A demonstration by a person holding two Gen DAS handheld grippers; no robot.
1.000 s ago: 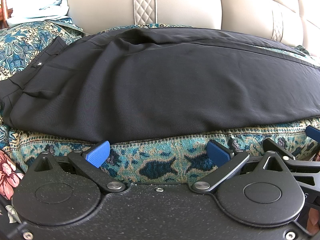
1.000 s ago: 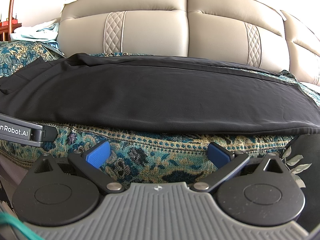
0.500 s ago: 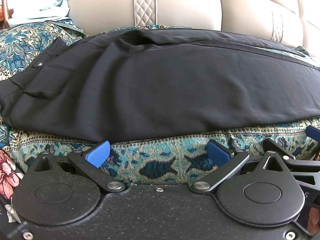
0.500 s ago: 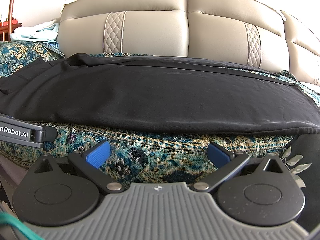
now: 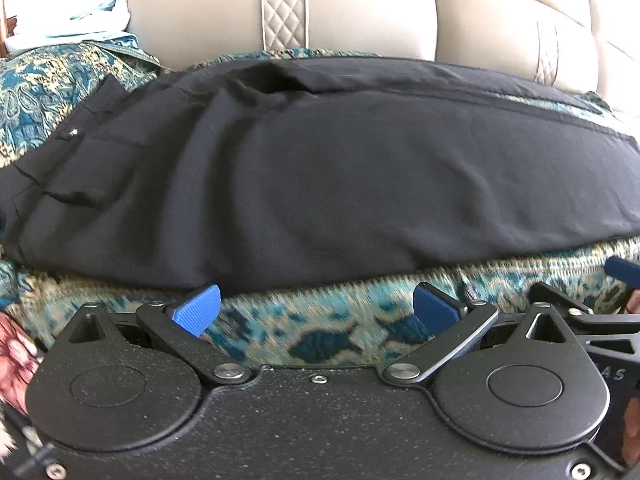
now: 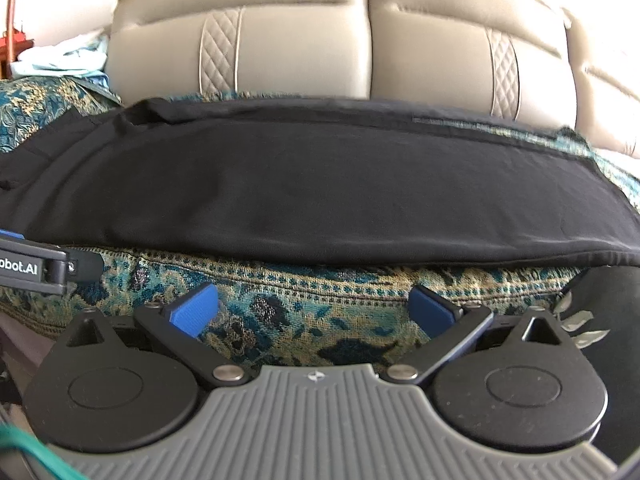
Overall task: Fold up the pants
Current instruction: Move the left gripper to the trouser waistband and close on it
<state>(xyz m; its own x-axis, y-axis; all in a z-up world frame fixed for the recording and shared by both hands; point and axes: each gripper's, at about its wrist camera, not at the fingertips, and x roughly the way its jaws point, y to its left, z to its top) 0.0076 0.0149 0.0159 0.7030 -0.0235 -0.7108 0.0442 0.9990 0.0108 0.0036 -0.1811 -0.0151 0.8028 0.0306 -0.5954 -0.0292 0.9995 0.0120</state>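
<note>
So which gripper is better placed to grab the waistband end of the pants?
Left gripper, probably: the waistband lies on its side, near its open fingers. The right gripper faces mid-leg.

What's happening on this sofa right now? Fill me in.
A person holding a gripper in each hand is set up to fold black pants spread flat on the patterned cover of a beige sofa. The left gripper and right gripper both sit open at the near edge, just short of the fabric. Nothing is gripped.
</note>
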